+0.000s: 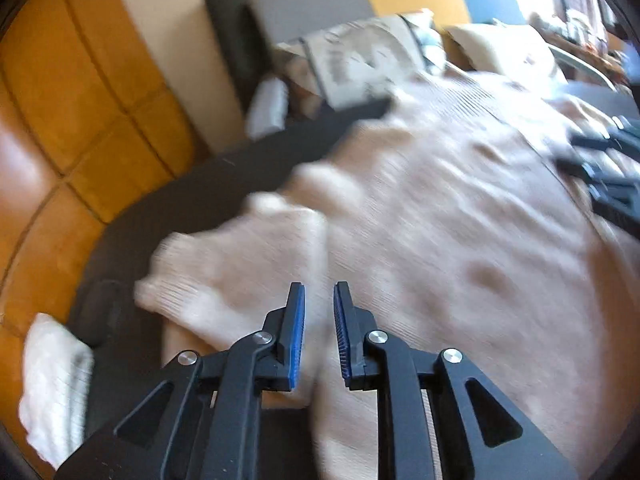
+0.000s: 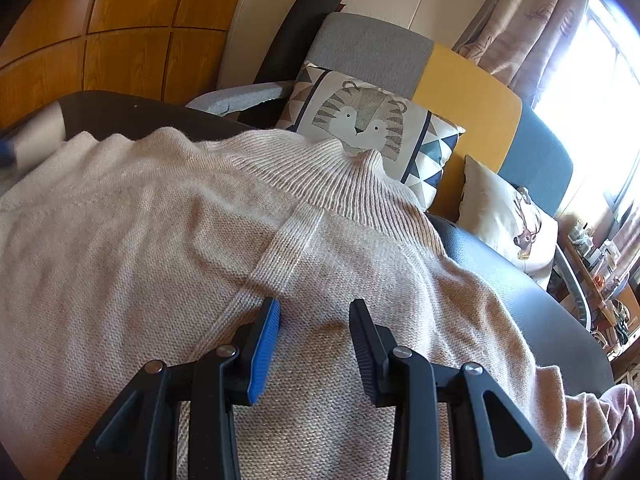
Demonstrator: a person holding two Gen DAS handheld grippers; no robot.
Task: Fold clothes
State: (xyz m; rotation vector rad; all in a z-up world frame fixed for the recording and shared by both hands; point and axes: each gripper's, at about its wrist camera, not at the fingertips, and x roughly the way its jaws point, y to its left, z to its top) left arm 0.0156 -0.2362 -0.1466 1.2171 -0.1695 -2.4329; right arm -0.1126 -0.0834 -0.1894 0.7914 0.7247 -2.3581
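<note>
One beige sweater (image 2: 160, 220) on one dark table (image 2: 540, 300), two claws: left (image 1: 319, 300) nearly closed and empty, right (image 2: 314, 312) spread.

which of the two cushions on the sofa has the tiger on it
The left cushion, behind the sweater's collar; the plain cream cushion nearer the window shows a deer.

The sweater (image 2: 160, 240) under my tongs is soft, ribbed beige knit; my tabletop (image 2: 540, 300) is smooth matt dark; glossy wood panels (image 2: 120, 40) behind; my pads (image 2: 264, 352) are ridged blue rubber.
</note>
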